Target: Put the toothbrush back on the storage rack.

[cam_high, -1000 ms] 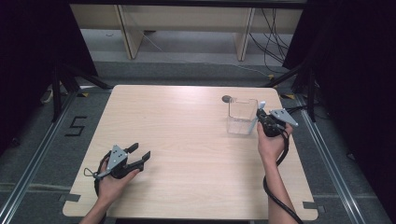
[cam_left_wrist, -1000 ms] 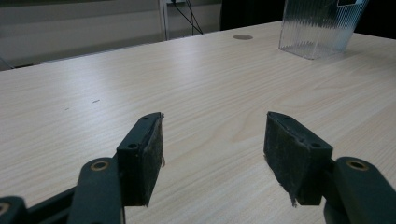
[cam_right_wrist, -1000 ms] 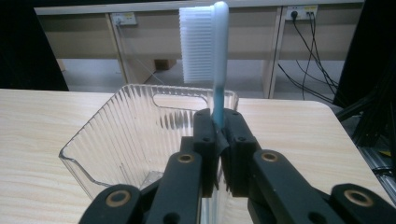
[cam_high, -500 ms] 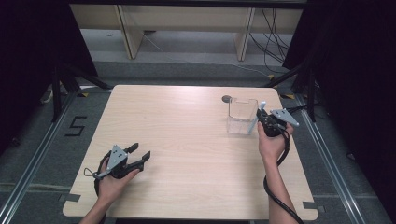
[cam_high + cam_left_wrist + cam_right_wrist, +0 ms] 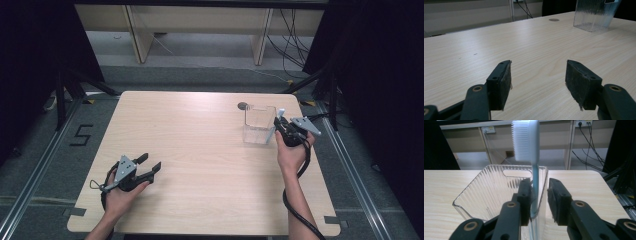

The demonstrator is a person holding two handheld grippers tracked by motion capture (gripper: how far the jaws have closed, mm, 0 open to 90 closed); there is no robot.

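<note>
Loads of bare light wooden table (image 5: 200,150) ahead of the left gripper (image 5: 537,80), nothing in the way until the far edge. Parked near the front left corner, jaws spread wide with only tabletop between the pads (image 5: 505,85). Well ahead of those jaws and off to their right, the clear ribbed plastic bin (image 5: 594,15), with a small dark round spot on the table (image 5: 554,19) just left of it.

Over by the right edge, much tighter: right gripper (image 5: 540,200) hard up against the bin's near wall (image 5: 499,187), not much table left on its right side before the drop-off. Jaws have just been opening, now partly apart, with the pale blue silicone brush with white bristles (image 5: 530,142) standing upright between them. Handle right against the left pad, clear gap to the right one, so no squeeze on it. Brush head poking up above the jaw tips and the bin rim, handle running down at the bin's right-hand wall; can't tell if it's inside or just outside. Otherwise bin looks empty.
</note>
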